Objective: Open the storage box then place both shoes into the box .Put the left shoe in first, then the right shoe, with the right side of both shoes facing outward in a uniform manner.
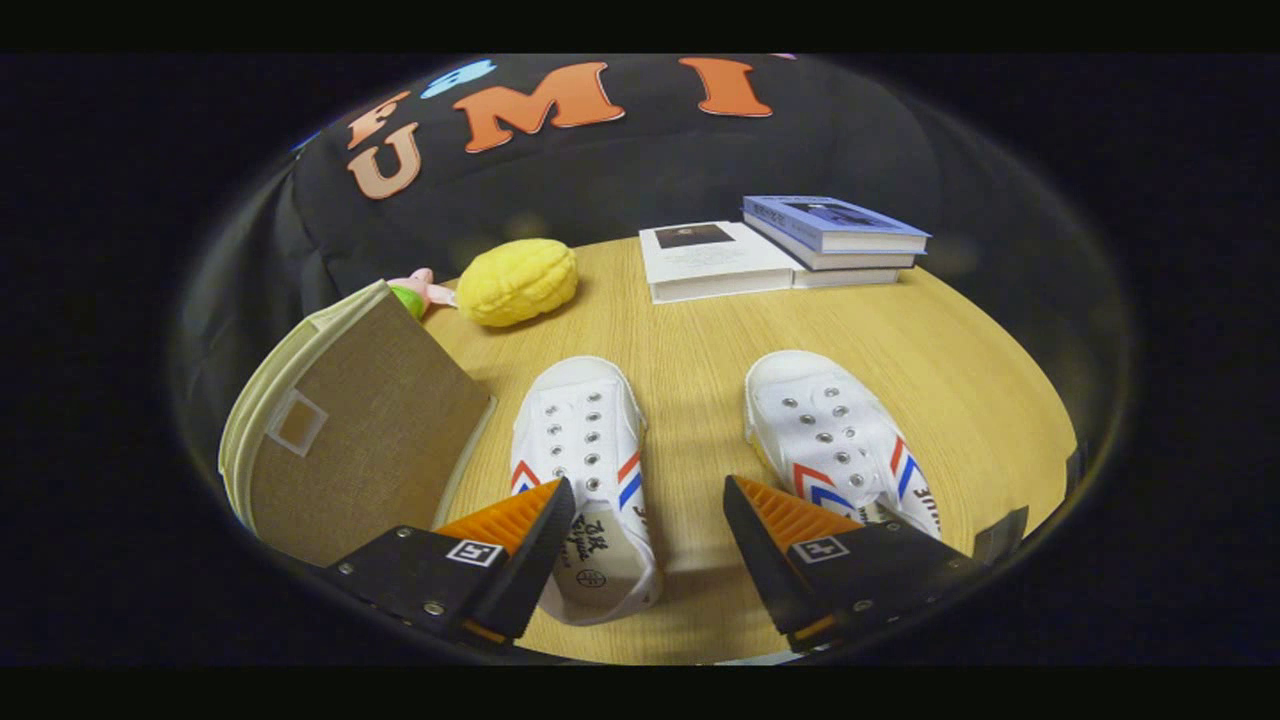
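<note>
Claw (650, 500) gapes wide above two shoes (590, 440), storage box (350, 430) beside, books (790, 250) beyond.

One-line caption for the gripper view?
Open gripper above two white shoes on the table, closed storage box alongside.

Pink toy (425, 290) half behind box (350, 430)

— What sort of place is this?
— A staged booth, not a lived-in home: a black cloth wall (620, 180) behind a round wooden table (700, 340) with books (830, 232) and plush toys (517, 282).
</note>
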Tool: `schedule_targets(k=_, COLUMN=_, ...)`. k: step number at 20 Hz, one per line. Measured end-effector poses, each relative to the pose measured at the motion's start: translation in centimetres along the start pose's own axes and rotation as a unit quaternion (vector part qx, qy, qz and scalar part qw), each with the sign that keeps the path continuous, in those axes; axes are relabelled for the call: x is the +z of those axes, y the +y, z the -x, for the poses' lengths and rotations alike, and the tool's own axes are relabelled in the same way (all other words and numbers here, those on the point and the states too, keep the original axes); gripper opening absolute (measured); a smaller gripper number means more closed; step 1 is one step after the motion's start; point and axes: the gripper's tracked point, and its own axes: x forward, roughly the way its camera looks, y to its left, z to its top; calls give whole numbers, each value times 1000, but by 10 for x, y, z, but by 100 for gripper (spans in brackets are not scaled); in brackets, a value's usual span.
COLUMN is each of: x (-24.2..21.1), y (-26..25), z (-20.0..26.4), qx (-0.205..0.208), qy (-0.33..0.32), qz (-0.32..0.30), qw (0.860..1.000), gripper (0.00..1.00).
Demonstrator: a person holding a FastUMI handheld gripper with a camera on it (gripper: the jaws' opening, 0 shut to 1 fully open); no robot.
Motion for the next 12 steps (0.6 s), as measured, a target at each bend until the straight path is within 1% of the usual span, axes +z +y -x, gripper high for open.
schedule_targets(k=2, x=-4, y=4, z=-8, qx=14, qy=14, qz=-1, qw=1000, gripper=81)
schedule_targets(k=4, x=-5, y=14, z=-10, qx=42, qy=27, qz=-8, qw=999, gripper=70)
schedule_targets(k=5, x=-6, y=19, z=-11, qx=54, qy=33, qz=-18, qw=998, gripper=62)
schedule_targets(k=6, x=-7, y=19, z=-12, qx=50, qy=37, qz=-27, qw=998, gripper=42)
schedule_targets(k=7, x=-8, y=18, z=-14, qx=51, qy=40, qz=-32, qw=997, gripper=31)
schedule_targets(k=9, x=-5, y=16, z=-12, qx=53, qy=41, qz=-46, qw=997, gripper=19)
schedule_targets(k=11, x=-1, y=18, z=-4, qx=59, qy=38, qz=-78, qw=994, gripper=7)
schedule_targets(k=12, x=5, y=15, z=5, qx=50, qy=29, qz=-92, qw=994, gripper=1)
